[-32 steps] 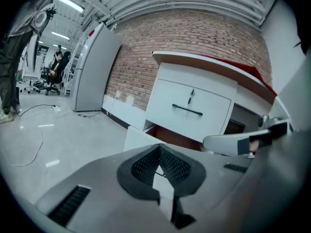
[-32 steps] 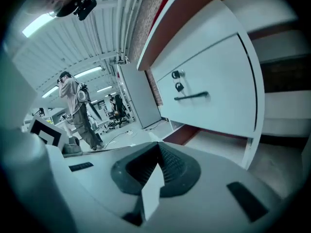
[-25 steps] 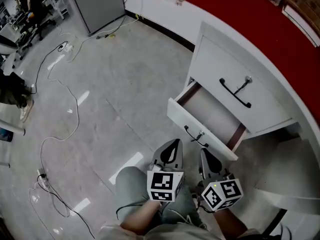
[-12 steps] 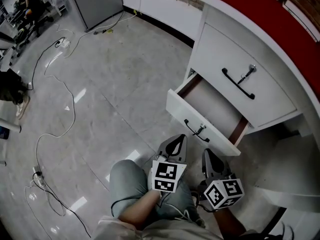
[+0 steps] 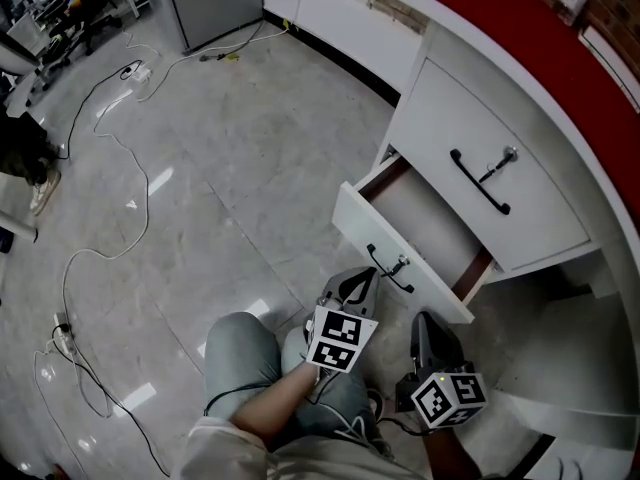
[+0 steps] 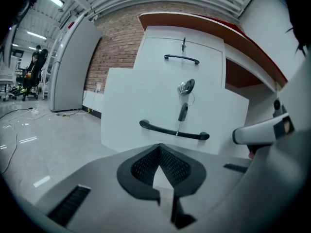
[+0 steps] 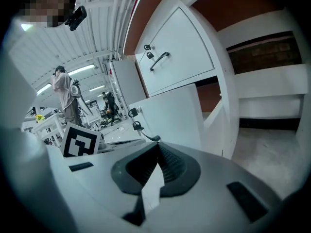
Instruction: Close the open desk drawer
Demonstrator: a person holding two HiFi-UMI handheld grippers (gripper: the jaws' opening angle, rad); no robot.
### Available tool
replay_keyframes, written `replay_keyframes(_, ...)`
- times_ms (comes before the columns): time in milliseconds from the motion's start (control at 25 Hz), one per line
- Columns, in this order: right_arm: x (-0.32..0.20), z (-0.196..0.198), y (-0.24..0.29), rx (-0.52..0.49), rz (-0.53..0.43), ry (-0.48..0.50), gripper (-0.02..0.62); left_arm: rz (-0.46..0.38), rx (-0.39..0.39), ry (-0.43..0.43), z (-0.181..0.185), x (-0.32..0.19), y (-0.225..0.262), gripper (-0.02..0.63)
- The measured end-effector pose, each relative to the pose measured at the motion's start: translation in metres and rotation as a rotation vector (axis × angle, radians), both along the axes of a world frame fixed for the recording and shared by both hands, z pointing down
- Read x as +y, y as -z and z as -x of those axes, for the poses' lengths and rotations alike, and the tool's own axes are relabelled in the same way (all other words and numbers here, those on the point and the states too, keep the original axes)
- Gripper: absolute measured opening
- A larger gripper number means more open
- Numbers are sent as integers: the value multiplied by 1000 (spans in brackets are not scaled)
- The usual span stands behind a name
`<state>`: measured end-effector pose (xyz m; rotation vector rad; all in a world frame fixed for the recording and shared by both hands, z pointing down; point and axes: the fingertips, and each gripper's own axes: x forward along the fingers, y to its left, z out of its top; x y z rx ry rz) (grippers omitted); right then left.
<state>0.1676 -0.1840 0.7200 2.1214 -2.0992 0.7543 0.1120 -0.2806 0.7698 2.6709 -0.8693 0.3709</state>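
L gripper [image 6: 159, 152]: jaws pressed together, nothing between. R gripper [image 7: 156, 149]: same, jaws closed tip to tip, empty.

Change vs 1 s ago: L gripper has advanced and now sits just short of the drawer [image 5: 428, 223] front, tip near the black handle [image 6: 173, 131]. Contact not confirmed. R gripper has dropped back, lower and further off. Drawer pull-out approx. unchanged: it is open, the lower of 2 fronts under the red tabletop [image 5: 500, 18].

Judgement: approach phase, push not begun; L looks set as pusher. Key [image 6: 182, 112] hangs from lock [image 6: 185, 87] above handle, a possible snag.

Contents: drawer interior bare as far as head view shows; no items seen. Upper front [image 5: 540, 208] closed, contents not visible.
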Motion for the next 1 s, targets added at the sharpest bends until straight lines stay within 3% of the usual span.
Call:
replay_keyframes(480, 5, 0, -4, -10, 4, 46, -2, 29, 45, 25, -21, -2, 1, 9)
replay_keyframes(1000, 15, -6, -5, -12, -14, 39, -2, 30, 18, -2, -25, -9, 1, 8)
